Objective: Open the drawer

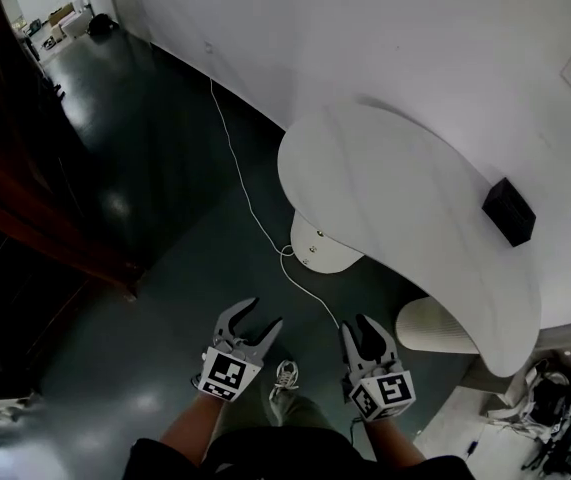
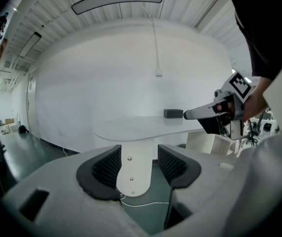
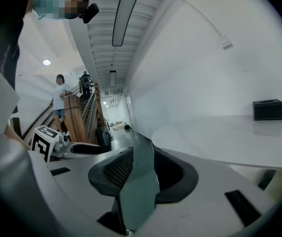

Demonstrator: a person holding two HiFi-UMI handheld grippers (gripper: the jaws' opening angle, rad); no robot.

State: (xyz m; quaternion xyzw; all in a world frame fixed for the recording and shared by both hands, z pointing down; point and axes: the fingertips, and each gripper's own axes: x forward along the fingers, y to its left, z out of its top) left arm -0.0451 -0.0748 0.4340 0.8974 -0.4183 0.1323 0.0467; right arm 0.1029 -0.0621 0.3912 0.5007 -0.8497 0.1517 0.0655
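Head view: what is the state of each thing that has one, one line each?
Left gripper: open, empty.
Right gripper: open, empty.
Black box: rests on the white table.
White cable: slack on the floor.
Drawer: none in view.

The drawer cannot be made out in any view.

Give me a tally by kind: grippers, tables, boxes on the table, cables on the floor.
Grippers: 2 (left gripper, right gripper)
Tables: 1 (white table)
Boxes: 1 (black box)
Cables: 1 (white cable)
Total: 5
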